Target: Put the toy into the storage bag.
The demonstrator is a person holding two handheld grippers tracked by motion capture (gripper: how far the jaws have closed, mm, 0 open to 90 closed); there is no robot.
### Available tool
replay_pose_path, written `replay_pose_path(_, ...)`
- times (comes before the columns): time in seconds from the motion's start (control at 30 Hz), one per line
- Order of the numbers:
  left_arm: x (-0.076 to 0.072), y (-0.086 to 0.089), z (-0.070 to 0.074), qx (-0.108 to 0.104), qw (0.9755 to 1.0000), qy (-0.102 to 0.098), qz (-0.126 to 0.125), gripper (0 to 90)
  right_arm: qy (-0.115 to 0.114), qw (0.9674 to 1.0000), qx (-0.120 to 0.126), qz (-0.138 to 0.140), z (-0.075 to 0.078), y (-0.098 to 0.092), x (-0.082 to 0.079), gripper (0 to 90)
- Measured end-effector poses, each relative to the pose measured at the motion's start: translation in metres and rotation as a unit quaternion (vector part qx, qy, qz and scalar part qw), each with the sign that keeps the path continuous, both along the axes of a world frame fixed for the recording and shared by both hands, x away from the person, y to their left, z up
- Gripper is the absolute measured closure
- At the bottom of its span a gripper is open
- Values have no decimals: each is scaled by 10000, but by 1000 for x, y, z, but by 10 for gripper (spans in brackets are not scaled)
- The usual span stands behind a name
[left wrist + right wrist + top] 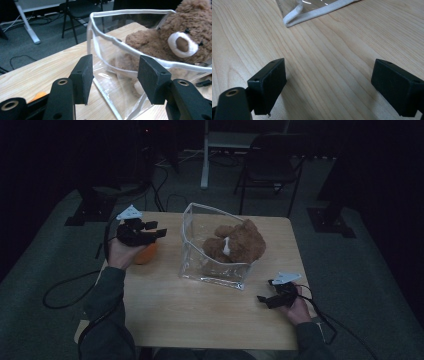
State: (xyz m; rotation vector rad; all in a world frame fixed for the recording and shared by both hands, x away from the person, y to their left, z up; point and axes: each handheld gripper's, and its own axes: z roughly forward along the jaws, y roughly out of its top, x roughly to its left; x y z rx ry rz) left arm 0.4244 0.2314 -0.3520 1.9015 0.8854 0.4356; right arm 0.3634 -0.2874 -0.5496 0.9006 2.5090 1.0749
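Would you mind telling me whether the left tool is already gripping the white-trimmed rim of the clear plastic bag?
No: the left tool is open, its pads short of the clear plastic bag, nothing between them.

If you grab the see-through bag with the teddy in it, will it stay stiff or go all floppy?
Probably floppy: the clear bag has thin plastic walls that already crease and bow in the left gripper view, with only a soft white edging. It likely feels light, as the teddy bear inside looks plush. The smooth plastic may slip, so the edging seems the safer place to pinch.
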Motion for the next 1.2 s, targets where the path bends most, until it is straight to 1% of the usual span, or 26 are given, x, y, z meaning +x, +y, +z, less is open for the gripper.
replay_pose_path(0.37,3,17,-12,126,9994,93,297,500,1,10000,1,-5,0,0,0,120)
replay_pose_path(0.43,3,22,-14,100,9993,111,338,512,2,10000,2,-6,0,0,0,120)
replay_pose_path(0.53,3,29,-17,57,9988,100,469,532,2,10000,2,-7,0,0,0,120)
replay_pose_path(0.6,3,30,-18,61,9987,99,493,541,2,10000,1,-6,0,0,0,121)
replay_pose_path(0.63,3,35,-21,68,9982,135,586,541,2,10000,2,-7,0,0,0,120)
replay_pose_path(0.7,3,40,-24,101,9976,158,666,552,3,10000,2,-8,0,0,0,121)
replay_pose_path(0.77,3,45,-28,76,9968,168,773,567,2,10000,2,-7,0,0,0,120)
replay_pose_path(0.8,3,45,-28,76,9968,168,773,574,2,10000,2,-7,0,0,0,120)
replay_pose_path(0.9,3,53,-33,70,9954,224,927,584,2,10000,3,-8,0,0,0,120)
replay_pose_path(1.0,4,57,-36,64,9948,263,981,590,2,10000,3,-7,0,0,0,121)
replay_pose_path(1.03,5,62,-40,71,9939,317,1057,590,3,10000,3,-8,0,0,0,120)
replay_pose_path(1.2,7,72,-50,107,9914,443,1230,601,2,10000,3,-8,0,0,0,120)
